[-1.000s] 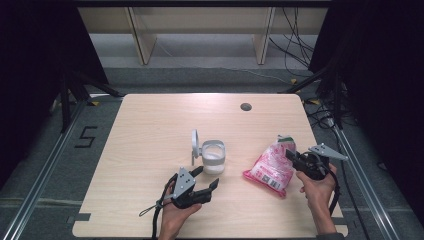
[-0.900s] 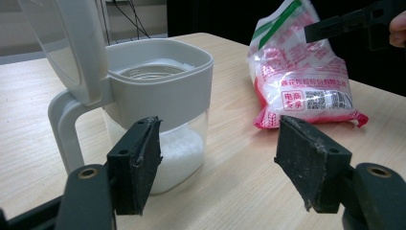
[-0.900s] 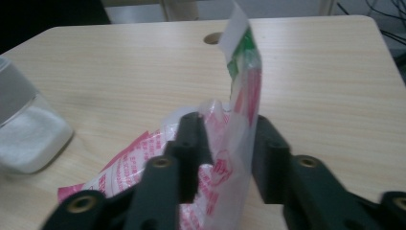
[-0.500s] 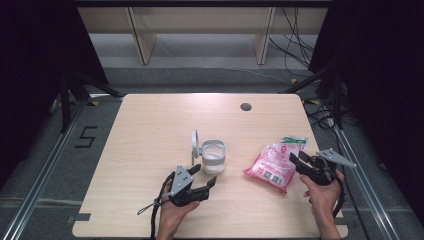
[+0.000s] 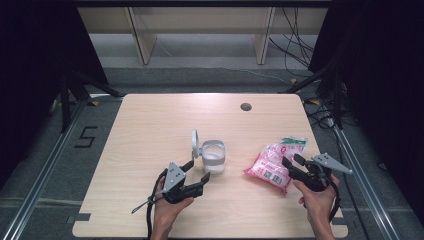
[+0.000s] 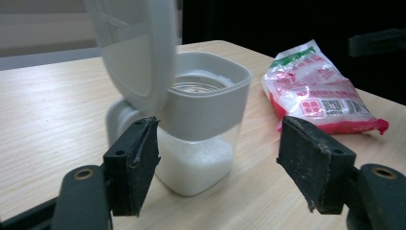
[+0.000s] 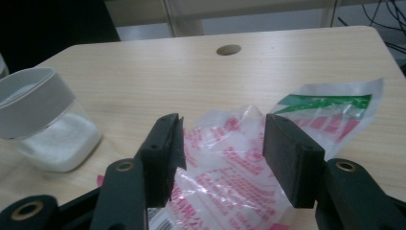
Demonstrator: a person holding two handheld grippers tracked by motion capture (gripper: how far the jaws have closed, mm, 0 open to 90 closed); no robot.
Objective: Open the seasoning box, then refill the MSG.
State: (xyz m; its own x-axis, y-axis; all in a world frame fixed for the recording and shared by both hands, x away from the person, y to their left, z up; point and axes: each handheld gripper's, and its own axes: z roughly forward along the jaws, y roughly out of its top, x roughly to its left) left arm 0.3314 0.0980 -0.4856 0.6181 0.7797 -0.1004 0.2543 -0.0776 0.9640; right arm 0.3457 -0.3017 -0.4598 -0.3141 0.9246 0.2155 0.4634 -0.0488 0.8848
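Observation:
A clear square jar (image 5: 213,156) holding white grains stands near the table's middle, its grey hinged lid (image 5: 195,144) swung up at the left. My left gripper (image 5: 199,170) is open just in front of it; in the left gripper view the jar (image 6: 206,120) sits beyond my left gripper (image 6: 218,163), whose pads do not touch it. A pink and white plastic bag (image 5: 275,161) lies flat to the right. The jaws of my right gripper (image 5: 291,159) have just been opening. In the right gripper view the bag (image 7: 330,115) lies under my right gripper (image 7: 222,153), unpressed.
The wooden table (image 5: 150,125) has a round cable hole (image 5: 245,106) near its far edge. Black stands and cables flank the table, and shelf legs stand behind it. In the right gripper view the jar (image 7: 48,129) is at the far left.
My right gripper has opened, let go of the bag and drawn back to the right. The bag now lies flatter with its green end showing. The left gripper has hardly moved.

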